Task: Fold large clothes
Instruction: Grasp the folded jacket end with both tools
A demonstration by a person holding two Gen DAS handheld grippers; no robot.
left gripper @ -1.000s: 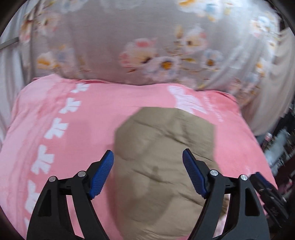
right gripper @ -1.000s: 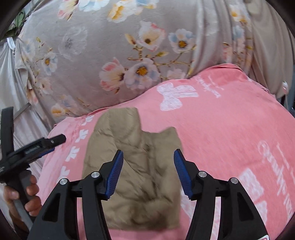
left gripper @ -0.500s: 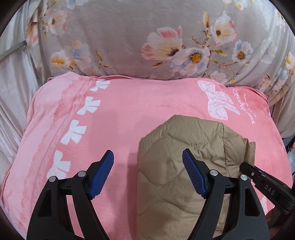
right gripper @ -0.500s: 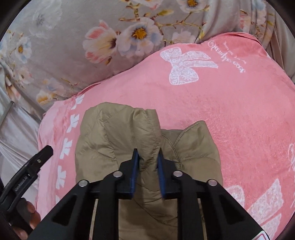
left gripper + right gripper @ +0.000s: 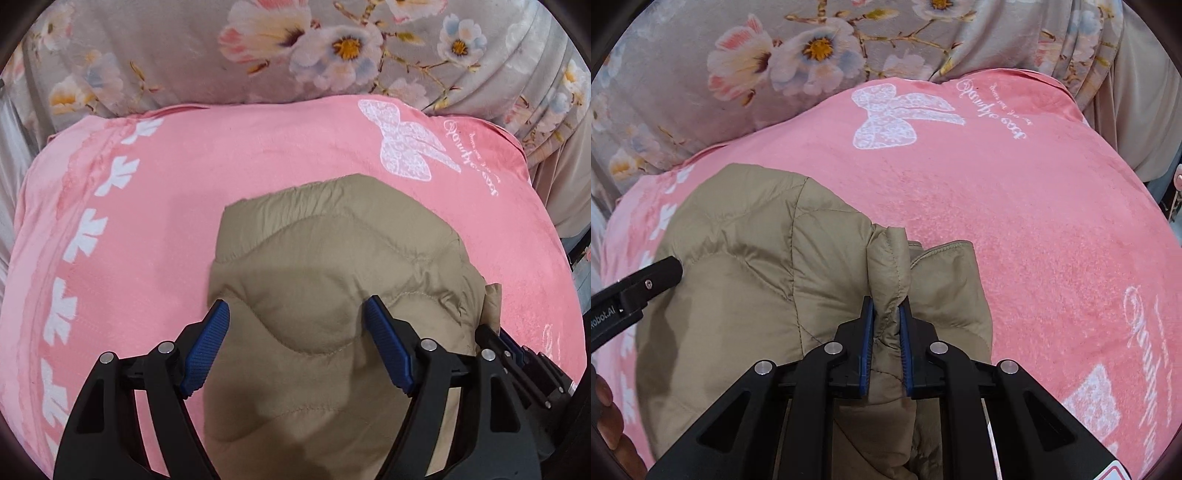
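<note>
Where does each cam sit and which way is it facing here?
Left wrist: on the left gripper, looking forward and down over the tan quilted jacket on the pink blanket; its open fingers show, with the right gripper at the right edge.
Right wrist: on the right gripper, same heading, clamping a jacket fold; the left gripper's tip and the person's left hand show at left.
Shared: jacket, blanket, its white bow print, floral fabric beyond.

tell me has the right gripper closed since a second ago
Yes. The right gripper, open above the tan jacket a second ago, is now shut on a raised fold of it, with the pink blanket beneath.
</note>
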